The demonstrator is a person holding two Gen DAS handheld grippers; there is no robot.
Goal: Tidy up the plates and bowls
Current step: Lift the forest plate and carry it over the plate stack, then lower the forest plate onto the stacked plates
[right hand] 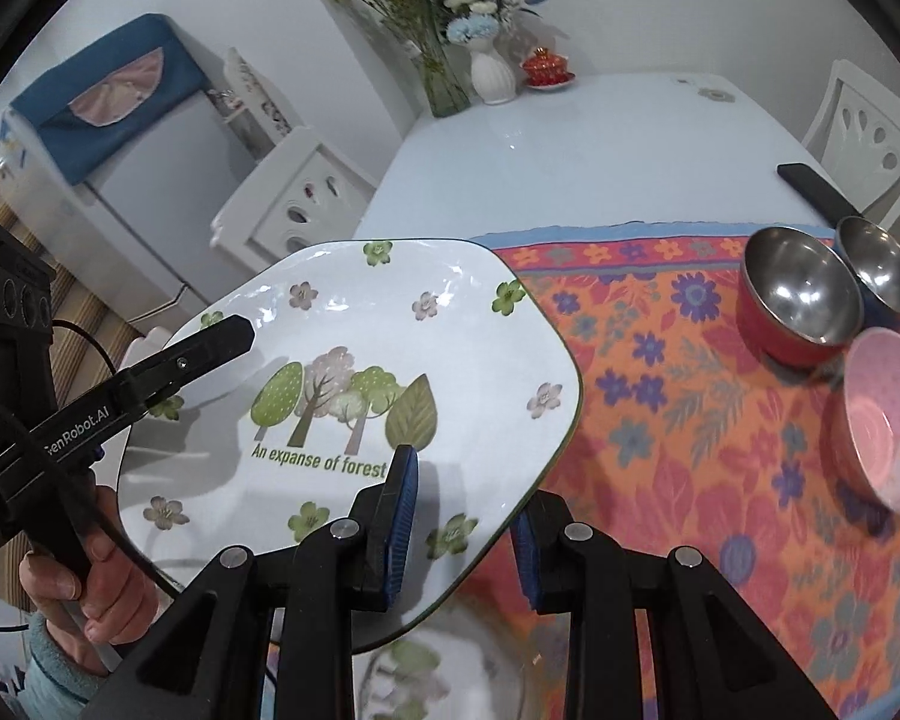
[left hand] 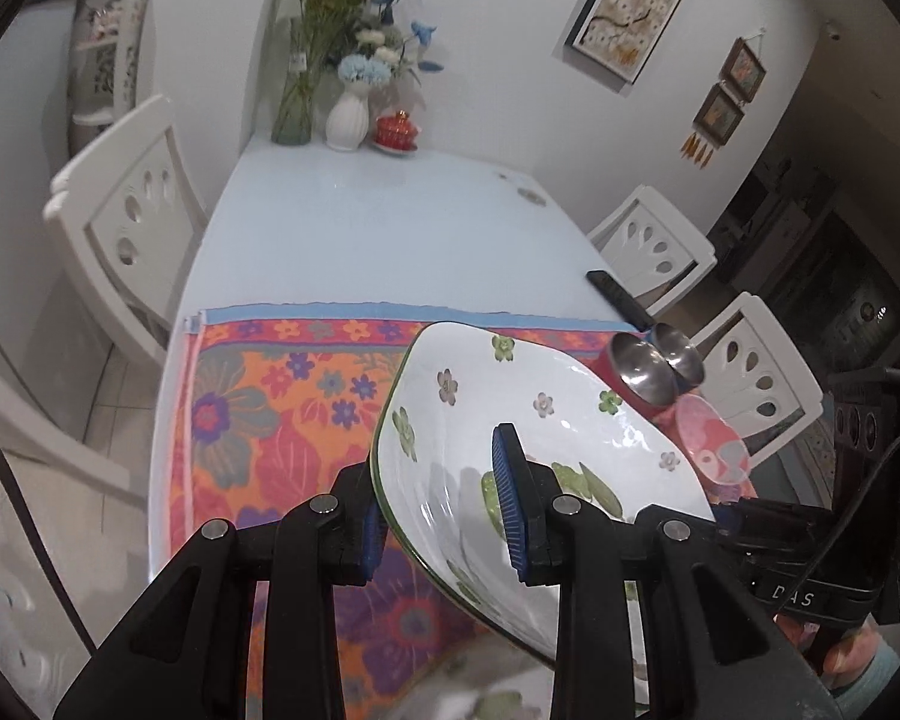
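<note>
Both claws pinch one plate at opposite edges: left gripper (left hand: 441,519) has its blue ribbed pads (left hand: 507,504) clamped over the rim at lower centre of the left wrist view, one pad on the glazed face, the other beneath; right gripper (right hand: 462,531) does the same at lower centre of the right wrist view. Plate (right hand: 354,396) is held clear of the tablecloth (right hand: 678,420), tilted, its face toward the cameras. Two-sided hold is probably chosen because the piece is broad and smooth-glazed; a single rim pinch would likely let it swing or slip. Plate: white glossy ceramic, rounded-polygon outline, thin green edge line, printed trees, small flowers and the words "An expanse of forest". Another flower-printed piece shows blurred under it at the bottom edge of the right view; cannot tell what it is. Bowls sit grouped at right of the right view, on the cloth: red bowl (right hand: 801,306) and blue bowl (right hand: 879,267), both with shiny steel interiors, touching each other; pink bowl (right hand: 888,420) just beside them, matte-looking, patterned inside. Cloth is a bright floral weave, orange ground, covering the near part of a pale glossy table (right hand: 570,168). Dark remote (right hand: 813,186) lies at upper right, off the cloth. Judgement: plate is mid-carry, not yet set down.
</note>
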